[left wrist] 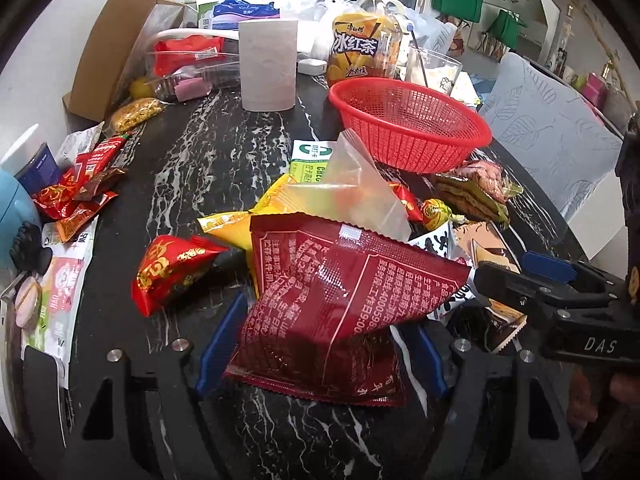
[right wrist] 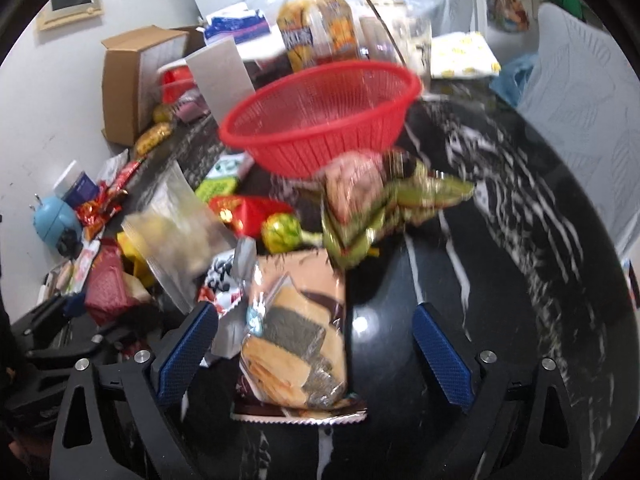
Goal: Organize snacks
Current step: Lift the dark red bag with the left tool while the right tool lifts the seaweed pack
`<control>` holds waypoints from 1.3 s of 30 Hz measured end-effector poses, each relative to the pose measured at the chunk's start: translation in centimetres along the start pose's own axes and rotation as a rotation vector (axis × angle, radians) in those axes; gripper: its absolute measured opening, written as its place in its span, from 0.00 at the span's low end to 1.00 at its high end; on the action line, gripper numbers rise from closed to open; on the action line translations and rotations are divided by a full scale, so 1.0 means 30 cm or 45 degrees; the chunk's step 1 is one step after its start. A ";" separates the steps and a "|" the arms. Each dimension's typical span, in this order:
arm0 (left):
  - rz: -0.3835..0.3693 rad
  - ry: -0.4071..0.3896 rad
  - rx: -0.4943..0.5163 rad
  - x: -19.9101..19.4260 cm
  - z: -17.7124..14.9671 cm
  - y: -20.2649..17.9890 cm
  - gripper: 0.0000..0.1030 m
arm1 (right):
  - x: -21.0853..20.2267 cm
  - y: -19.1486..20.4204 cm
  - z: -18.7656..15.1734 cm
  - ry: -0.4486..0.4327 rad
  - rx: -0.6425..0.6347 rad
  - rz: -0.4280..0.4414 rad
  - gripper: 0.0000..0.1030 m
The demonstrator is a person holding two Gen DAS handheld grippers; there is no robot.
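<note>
The left gripper (left wrist: 320, 344) has its 2 blue pads pressed against the sides of a dark red snack packet (left wrist: 336, 304), which buckles upward between them above the black marble table (left wrist: 192, 152). Just beyond the packet lie a yellow packet (left wrist: 232, 224), a red-and-gold packet (left wrist: 172, 272) to its left and a clear plastic bag (left wrist: 360, 192). Farther ahead and to the right stands the red basket (left wrist: 412, 124), with a paper roll (left wrist: 269, 65) and an iced tea bottle (left wrist: 362, 44) behind it.

The right gripper (right wrist: 316, 354) stands wide open, its pads apart on either side of a brown biscuit packet (right wrist: 296, 344) that lies on the table, neither pad touching it. Ahead of it lie green packets (right wrist: 384, 212), then the red basket.
</note>
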State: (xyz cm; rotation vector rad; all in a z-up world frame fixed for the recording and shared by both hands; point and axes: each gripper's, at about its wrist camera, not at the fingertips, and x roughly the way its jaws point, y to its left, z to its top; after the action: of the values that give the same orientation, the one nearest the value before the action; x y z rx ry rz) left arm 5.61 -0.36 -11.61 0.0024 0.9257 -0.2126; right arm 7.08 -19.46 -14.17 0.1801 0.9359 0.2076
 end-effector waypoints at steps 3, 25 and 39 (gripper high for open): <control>0.009 0.005 0.008 -0.005 -0.006 -0.005 0.74 | -0.007 0.005 -0.019 -0.006 -0.015 0.004 0.91; 0.000 0.035 0.061 -0.094 -0.123 -0.064 0.74 | -0.091 0.034 -0.162 0.022 -0.144 -0.009 0.51; -0.050 0.038 0.104 -0.174 -0.226 -0.129 0.74 | -0.244 0.028 -0.318 -0.014 -0.175 -0.035 0.81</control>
State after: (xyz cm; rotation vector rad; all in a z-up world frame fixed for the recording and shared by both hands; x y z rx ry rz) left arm -3.51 -2.58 -11.20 0.0631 0.9469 -0.2876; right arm -4.96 -19.92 -13.83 0.0416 0.9091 0.2445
